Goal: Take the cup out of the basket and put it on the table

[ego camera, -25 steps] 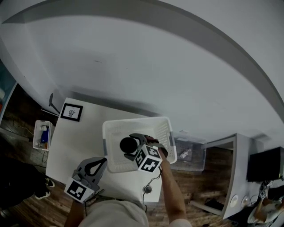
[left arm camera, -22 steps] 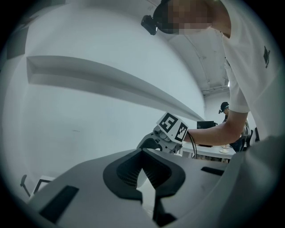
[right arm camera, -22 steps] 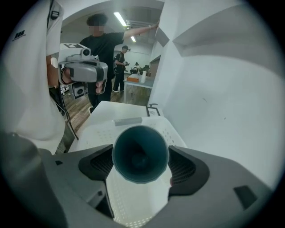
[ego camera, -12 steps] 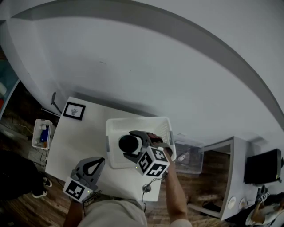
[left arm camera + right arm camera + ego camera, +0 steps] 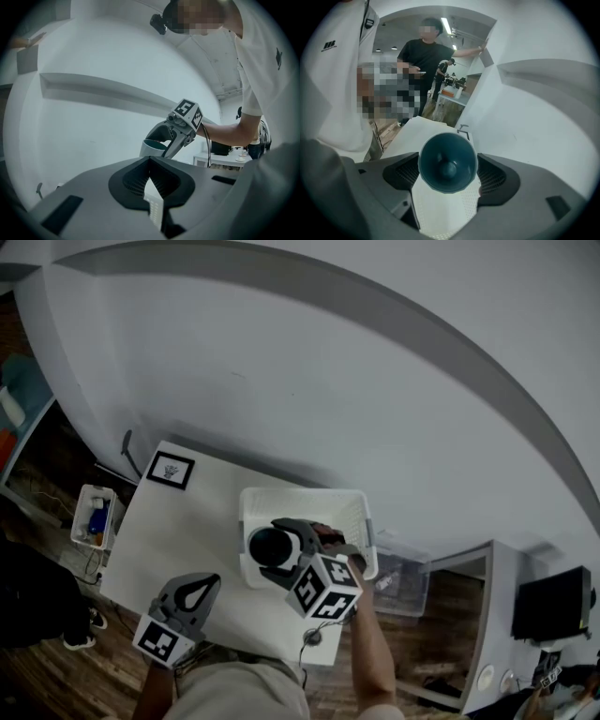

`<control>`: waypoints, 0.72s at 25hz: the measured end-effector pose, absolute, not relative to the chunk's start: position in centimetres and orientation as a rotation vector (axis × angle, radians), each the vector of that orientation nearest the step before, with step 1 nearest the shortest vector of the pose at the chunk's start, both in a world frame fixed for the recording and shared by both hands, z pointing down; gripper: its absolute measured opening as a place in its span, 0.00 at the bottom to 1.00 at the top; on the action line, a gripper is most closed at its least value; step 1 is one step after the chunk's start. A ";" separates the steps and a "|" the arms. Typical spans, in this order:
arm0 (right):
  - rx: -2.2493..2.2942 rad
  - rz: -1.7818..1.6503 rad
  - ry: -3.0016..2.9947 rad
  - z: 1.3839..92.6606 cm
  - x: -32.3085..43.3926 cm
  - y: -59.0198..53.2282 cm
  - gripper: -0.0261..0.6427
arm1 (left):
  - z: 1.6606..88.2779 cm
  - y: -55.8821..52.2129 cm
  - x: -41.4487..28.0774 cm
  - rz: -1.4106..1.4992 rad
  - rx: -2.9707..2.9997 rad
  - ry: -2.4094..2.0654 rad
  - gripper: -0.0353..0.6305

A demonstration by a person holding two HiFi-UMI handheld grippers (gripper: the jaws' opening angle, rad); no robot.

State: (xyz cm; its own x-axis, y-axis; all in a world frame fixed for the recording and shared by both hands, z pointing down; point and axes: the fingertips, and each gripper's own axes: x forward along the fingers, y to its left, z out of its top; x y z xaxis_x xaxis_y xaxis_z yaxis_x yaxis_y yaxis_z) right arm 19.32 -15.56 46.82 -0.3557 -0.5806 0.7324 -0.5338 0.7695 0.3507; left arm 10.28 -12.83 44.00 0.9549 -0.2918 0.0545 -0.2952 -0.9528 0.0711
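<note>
Tabletop (image 5: pixel 178 531): bare area left of basket, likely drop zone. Basket (image 5: pixel 352 507) set at right side. Cup (image 5: pixel 447 161) clamped in right tongs (image 5: pixel 278 549), held above basket (presumably for rim clearance). Left tongs (image 5: pixel 194 593) closed, empty, parked low.

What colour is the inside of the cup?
Dark teal; the cup shows best in the right gripper view.

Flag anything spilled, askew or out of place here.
Nothing stands out. The right claw holds the cup above the basket. The cup looks empty, and no spill shows. The basket sits on the table. The left claw is shut and empty.
</note>
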 end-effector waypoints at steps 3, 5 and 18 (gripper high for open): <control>0.809 -0.077 -2.040 46.7 17.9 -15.7 0.61 | 44.1 -13.0 9.0 0.074 3.023 -0.490 0.06; 0.791 -0.088 -2.051 46.6 16.8 -16.0 0.61 | 44.1 -13.1 8.2 0.074 3.018 -0.516 0.06; 0.639 -0.148 -2.124 47.4 9.5 -16.9 0.61 | 44.5 -13.5 2.5 0.085 2.994 -0.710 0.06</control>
State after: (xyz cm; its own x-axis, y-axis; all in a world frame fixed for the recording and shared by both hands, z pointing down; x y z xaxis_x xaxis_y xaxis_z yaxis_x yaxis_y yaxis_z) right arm 9.49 -16.93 47.39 -0.4738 -0.4945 0.7287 -0.3887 0.8599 0.3308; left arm 2.53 -13.54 44.46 0.8922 -0.4464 0.0681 -0.4499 -0.8917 0.0491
